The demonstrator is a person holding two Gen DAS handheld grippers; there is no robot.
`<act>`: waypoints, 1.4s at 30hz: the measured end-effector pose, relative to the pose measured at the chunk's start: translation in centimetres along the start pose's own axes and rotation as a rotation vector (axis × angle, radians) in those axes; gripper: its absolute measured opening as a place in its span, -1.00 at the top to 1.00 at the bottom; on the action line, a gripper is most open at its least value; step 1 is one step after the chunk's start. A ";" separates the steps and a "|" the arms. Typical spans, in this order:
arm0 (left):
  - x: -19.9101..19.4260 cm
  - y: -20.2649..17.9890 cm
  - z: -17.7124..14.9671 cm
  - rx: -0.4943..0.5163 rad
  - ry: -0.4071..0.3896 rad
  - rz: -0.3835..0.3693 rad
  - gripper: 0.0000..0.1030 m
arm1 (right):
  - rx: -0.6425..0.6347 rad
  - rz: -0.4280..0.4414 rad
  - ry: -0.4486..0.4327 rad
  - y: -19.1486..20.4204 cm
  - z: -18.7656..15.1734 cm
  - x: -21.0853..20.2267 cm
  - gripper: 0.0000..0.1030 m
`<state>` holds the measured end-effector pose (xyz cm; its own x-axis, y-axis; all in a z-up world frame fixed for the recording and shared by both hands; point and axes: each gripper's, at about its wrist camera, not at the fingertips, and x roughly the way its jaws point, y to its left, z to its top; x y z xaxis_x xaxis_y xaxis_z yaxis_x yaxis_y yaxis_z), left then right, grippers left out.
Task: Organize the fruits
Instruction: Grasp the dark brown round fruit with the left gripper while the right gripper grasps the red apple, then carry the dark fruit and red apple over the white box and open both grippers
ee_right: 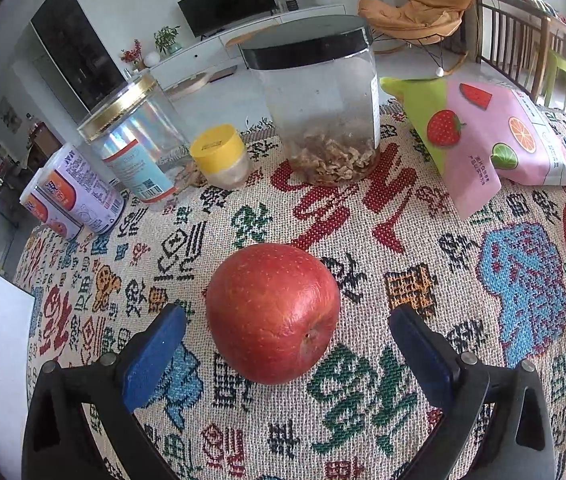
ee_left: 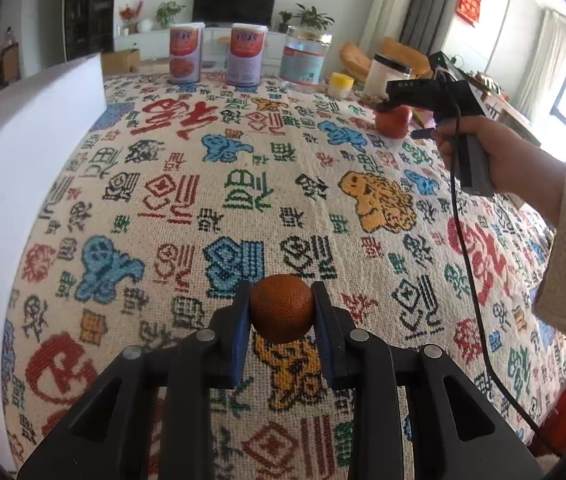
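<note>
In the left wrist view my left gripper [ee_left: 281, 300] is shut on a small dark orange [ee_left: 281, 307], held just above the patterned tablecloth [ee_left: 243, 184]. A red apple [ee_right: 273, 312] lies on the cloth in the right wrist view. My right gripper [ee_right: 287, 332] straddles it, both blue pads [ee_right: 153, 354] standing clear of its sides. The left wrist view also shows that apple [ee_left: 393, 120] at the far right, under the right gripper [ee_left: 393, 107] held by a hand [ee_left: 495, 156].
Along the table's far edge stand two printed cans [ee_left: 185, 54], a gold-lidded jar [ee_right: 131, 140], a yellow-capped pot [ee_right: 221, 156], a black-lidded jar of nuts [ee_right: 319, 108] and a fruit-print bag [ee_right: 479, 128]. A white box wall [ee_left: 31, 140] rises at the left.
</note>
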<state>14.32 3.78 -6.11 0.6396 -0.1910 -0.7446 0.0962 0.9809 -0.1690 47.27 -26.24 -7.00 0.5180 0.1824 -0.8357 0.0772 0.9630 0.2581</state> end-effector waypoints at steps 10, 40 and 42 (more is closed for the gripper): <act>-5.1 2.1 0.9 -0.110 -0.054 -0.081 0.45 | -0.026 0.243 0.046 -0.9 -6.0 -5.4 -0.31; -12.3 35.2 1.5 -0.476 0.091 0.436 -0.34 | -1.090 0.324 0.206 52.9 -32.8 -9.2 -0.35; -13.8 34.0 1.5 -0.429 0.041 0.469 -0.70 | -1.064 0.349 0.154 52.4 -32.0 -10.6 -0.64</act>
<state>9.93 39.80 -0.64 0.5087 0.2457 -0.8251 -0.5069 0.8602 -0.0564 18.56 28.61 -0.08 0.2535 0.4261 -0.8684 -0.8536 0.5209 0.0064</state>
